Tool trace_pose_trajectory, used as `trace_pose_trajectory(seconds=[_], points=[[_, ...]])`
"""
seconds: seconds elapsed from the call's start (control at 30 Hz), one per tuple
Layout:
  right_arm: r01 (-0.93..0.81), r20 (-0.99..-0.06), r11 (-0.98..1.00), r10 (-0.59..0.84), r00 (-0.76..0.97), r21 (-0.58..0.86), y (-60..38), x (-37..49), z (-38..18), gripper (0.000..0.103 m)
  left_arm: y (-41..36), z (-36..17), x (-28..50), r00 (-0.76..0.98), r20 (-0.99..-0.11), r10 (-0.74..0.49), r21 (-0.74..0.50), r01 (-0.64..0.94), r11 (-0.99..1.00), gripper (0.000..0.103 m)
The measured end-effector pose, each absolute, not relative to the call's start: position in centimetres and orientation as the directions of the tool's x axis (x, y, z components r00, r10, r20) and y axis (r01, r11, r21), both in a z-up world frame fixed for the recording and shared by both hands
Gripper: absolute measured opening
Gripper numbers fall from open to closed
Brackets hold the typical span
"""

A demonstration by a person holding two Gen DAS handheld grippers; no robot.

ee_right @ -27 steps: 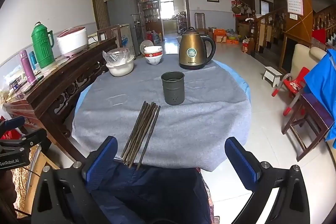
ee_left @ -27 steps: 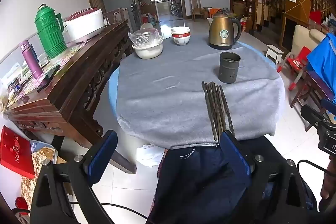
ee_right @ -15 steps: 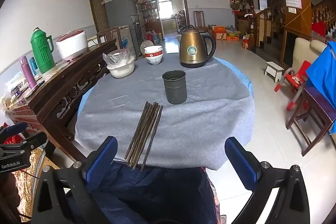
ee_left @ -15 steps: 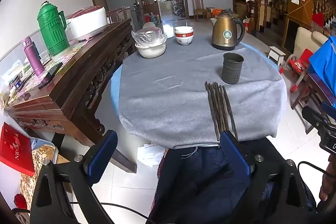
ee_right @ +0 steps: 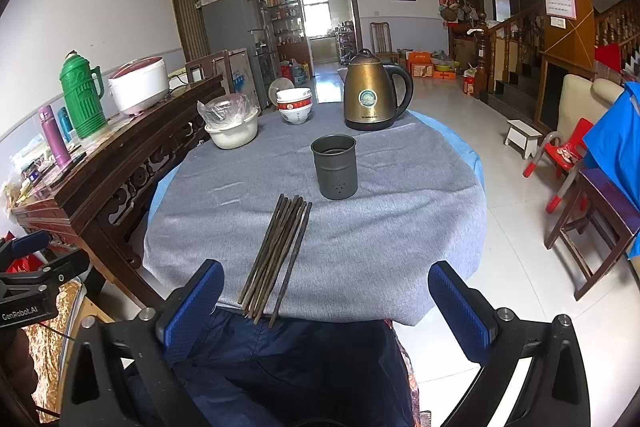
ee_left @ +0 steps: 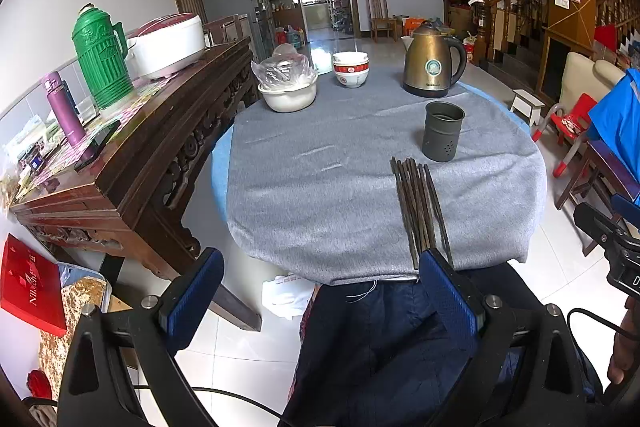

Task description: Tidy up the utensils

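Holding back: you have both tools short of the desk, over your lap, with nothing gripped.
Left tool [ee_left: 320, 291]: blue pads spread wide apart and empty; its right pad sits just before the near tips of the chopsticks.
Right tool [ee_right: 326, 301]: pads likewise wide apart and empty, straddling the chopsticks' near ends from below the desk edge.
Chopsticks [ee_right: 278, 255]: a loose bundle of thin, dark, straight sticks lying flat, their near tips overhanging the desk edge toward you. That overhang probably gives you something to pinch without scraping the cloth.
Desk [ee_right: 400, 227]: round, draped in a soft grey felt-like cloth that should keep the sticks from rolling.
Holder [ee_right: 334, 167]: a dull grey metal cylinder with small holes low on its wall, upright and open-topped just beyond the chopsticks' far tips. It looks like the place they belong.
Kettle [ee_right: 374, 91]: brassy, smooth, dome-shaped with a black handle, well beyond the holder.
Bowls [ee_right: 295, 105]: stacked white ones left of the kettle.
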State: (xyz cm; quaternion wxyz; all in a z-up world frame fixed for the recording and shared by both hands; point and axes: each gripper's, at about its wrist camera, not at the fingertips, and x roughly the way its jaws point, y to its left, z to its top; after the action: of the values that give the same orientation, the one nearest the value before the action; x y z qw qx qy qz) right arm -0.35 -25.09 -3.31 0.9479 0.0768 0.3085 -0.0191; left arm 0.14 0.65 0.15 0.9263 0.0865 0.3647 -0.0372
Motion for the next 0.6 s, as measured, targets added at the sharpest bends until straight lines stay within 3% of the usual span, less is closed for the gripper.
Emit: trace_pose_trajectory(seconds=[0.6], points=[[0.091, -0.587, 0.984, 0.017, 0.81, 0.154, -25.41, -0.23, -3.56, 0.103, 0.44, -0.2, 0.57, 0.722, -0.691, -0.017, 0.122, 0.14, 0.983, 0.098]])
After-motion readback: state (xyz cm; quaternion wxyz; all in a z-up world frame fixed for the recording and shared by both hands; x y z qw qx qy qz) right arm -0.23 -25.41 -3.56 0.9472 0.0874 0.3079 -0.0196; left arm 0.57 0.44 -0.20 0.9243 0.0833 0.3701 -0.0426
